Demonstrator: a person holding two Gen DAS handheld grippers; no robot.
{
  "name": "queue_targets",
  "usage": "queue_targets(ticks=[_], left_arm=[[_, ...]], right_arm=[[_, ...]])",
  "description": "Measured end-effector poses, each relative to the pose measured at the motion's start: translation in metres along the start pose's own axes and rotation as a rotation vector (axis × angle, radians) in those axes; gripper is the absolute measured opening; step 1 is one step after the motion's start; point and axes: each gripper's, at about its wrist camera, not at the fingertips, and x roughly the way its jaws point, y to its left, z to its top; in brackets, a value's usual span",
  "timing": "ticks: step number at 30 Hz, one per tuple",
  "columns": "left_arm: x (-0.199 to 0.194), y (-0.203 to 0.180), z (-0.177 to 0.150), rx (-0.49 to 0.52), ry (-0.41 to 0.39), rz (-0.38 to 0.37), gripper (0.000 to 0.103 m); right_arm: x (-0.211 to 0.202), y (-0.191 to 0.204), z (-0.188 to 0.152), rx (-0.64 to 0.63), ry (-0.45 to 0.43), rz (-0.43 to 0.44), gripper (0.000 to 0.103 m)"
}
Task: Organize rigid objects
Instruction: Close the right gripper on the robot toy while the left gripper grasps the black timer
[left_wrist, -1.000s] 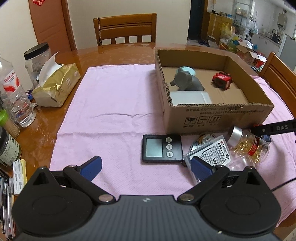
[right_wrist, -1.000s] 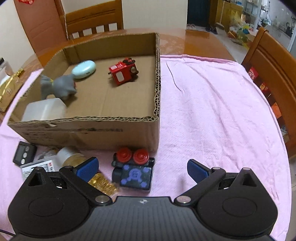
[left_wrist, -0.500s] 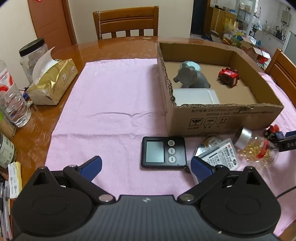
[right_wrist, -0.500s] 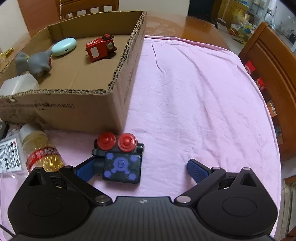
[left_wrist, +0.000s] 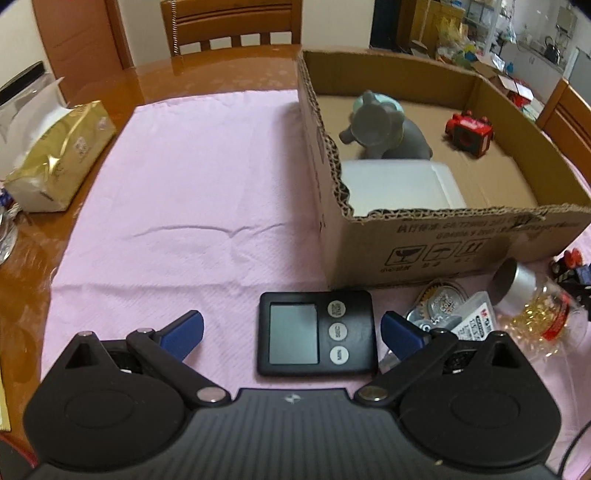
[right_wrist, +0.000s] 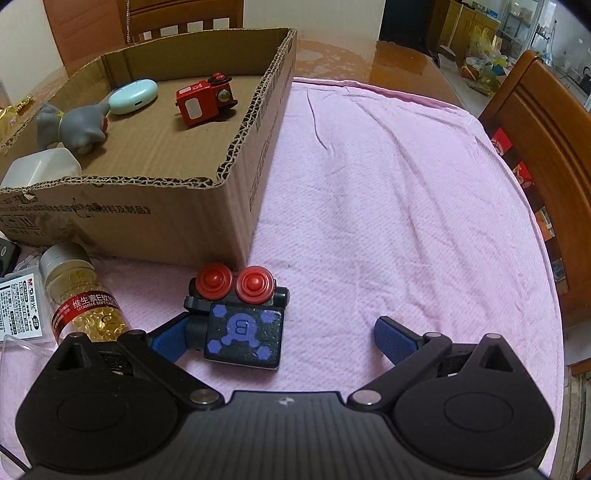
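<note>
Fig.: two hand-held tools over a worktop w/ pink cloth (right_wrist: 388, 192). Right tool (right_wrist: 280, 334), fingers wide apart, straddles a black toy robot (right_wrist: 240, 314) (blocky body, blue skull print, two round red knobs) lying on the cloth just beside the near corner of the cardboard box (right_wrist: 236, 199); its left pad looks to touch the toy's side, right pad well clear. Left tool (left_wrist: 291, 328), also spread apart & holding nothing, hovers w/ a flat black timer (left_wrist: 317, 332) betw. its fingers.

Step in hand (judged): grasp the toy, lift it into the box. Best approach: centre the tool so both pads meet the flat hard sides of the body, not the rounded knobs; close squarely, lift clear of the corrugated rim.

Materials: box = torn corrugated board; inside, grey elephant figure (left_wrist: 384, 127), red toy (right_wrist: 205, 99), mint oval case (right_wrist: 133, 96), white plastic box (left_wrist: 399, 186). Beside the box: clear capsule bottle (right_wrist: 83, 299), glossy, round, prone to roll
</note>
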Motion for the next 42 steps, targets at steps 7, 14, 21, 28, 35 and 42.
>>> queue_targets(ticks=[7, 14, 21, 28, 35, 42], left_arm=[[0.008, 0.007, -0.004, -0.004, 0.022, 0.004, 0.102], [0.005, 0.019, -0.008, 0.016, 0.015, -0.008, 0.102], [0.005, 0.019, -0.011, 0.028, -0.006, -0.013, 0.103], [0.004, 0.018, -0.011, 0.019, -0.012, -0.008, 0.103], [0.002, 0.011, -0.011, 0.016, -0.013, -0.011, 0.099], [-0.004, 0.005, -0.010, 0.078, -0.029, -0.050, 0.082]], right_arm=[[0.000, 0.000, 0.000, 0.000, 0.000, 0.000, 0.103], [0.000, 0.000, 0.000, -0.005, -0.001, 0.002, 0.103], [-0.001, 0.000, -0.001, -0.007, -0.012, 0.003, 0.103], [-0.003, 0.000, -0.005, -0.016, -0.035, 0.007, 0.103], [-0.004, -0.003, -0.007, -0.052, -0.063, 0.027, 0.103], [-0.005, -0.003, -0.008, -0.056, -0.070, 0.029, 0.103]])
